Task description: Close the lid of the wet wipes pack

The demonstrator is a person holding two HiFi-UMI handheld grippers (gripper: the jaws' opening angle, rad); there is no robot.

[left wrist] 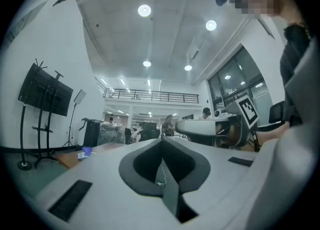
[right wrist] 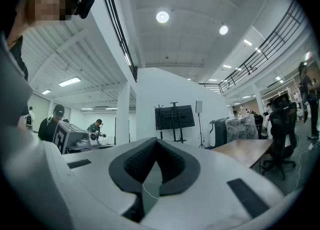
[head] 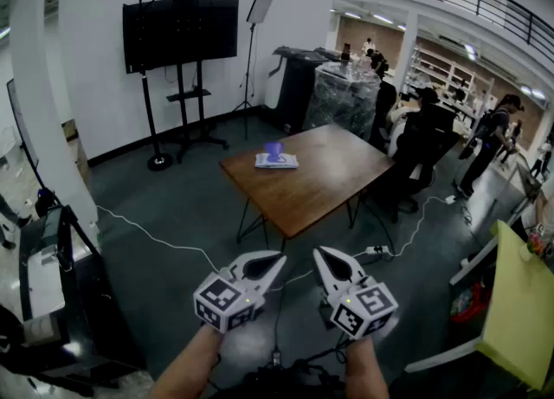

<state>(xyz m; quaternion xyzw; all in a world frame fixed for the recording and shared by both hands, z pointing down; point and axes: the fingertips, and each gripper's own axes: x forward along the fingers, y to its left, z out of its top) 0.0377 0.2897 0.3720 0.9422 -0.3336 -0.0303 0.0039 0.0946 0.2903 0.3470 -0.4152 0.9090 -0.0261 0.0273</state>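
Short of the table (head: 322, 179), left gripper (head: 277, 260) and right gripper (head: 321, 254) point level, jaws closed on nothing

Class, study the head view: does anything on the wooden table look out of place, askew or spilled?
Only one thing: the wet wipes pack, near the left corner of the wooden table, appears to have its blue lid standing up, open rather than shut. Nothing looks spilled or damaged.

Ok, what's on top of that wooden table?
A wet wipes pack with a small purple piece standing on it; too far to tell if that's its lid.
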